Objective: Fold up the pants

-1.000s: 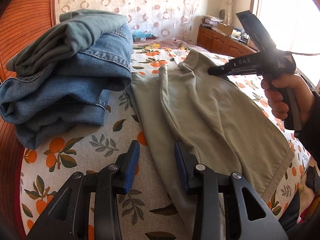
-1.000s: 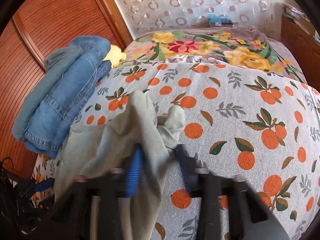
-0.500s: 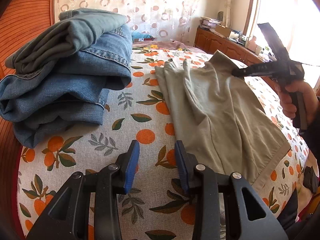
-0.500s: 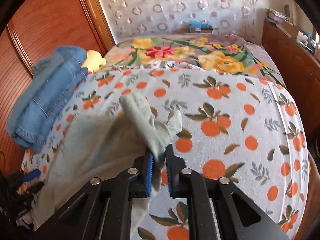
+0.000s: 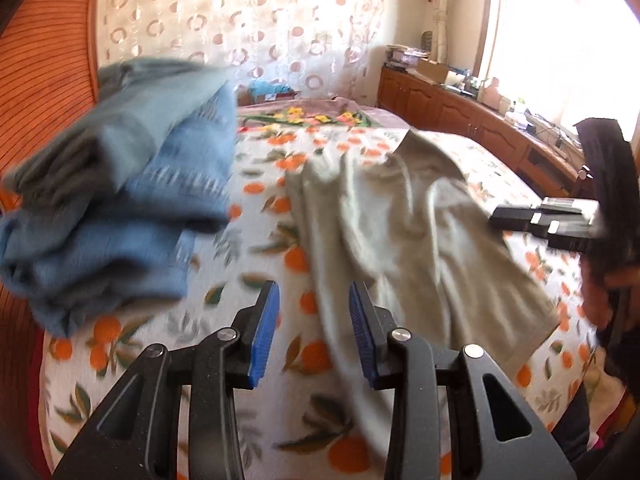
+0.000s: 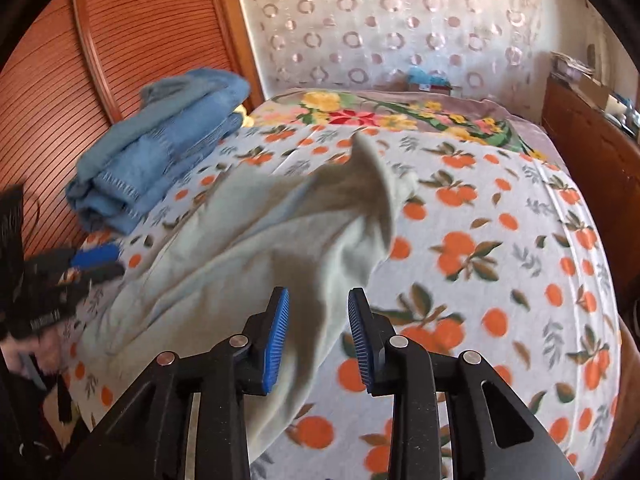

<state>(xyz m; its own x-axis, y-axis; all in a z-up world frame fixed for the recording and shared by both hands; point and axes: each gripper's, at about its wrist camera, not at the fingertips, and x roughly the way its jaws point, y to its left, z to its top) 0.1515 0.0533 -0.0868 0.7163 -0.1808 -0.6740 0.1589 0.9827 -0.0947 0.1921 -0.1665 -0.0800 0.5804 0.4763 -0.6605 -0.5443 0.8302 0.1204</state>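
Pale khaki pants [image 5: 420, 240] lie spread and rumpled on the orange-print bed cover [image 5: 256, 360], one corner still sticking up [image 6: 372, 160]. My left gripper [image 5: 314, 312] is open near the bed's front, with nothing between its blue pads; the edge of the pants lies just beyond its right finger. My right gripper [image 6: 318, 320] hovers over the near part of the pants [image 6: 260, 248]. Its jaws are opening and the cloth lies below the gap, with neither pad pressing on it. The right gripper [image 5: 500, 218] also shows at the right of the left wrist view, held in a hand.
A stack of folded blue jeans [image 5: 120, 200] sits at the bed's left side, against a ribbed wooden wardrobe [image 6: 120, 40]. A flowered blanket [image 6: 400, 116] covers the far end. A wooden cabinet [image 5: 460, 108] runs along the right wall under a window.
The right gripper dragged the pants rightward across the bed, then let go of the cloth: its jaws went from shut on it to apart. The left gripper stayed open.
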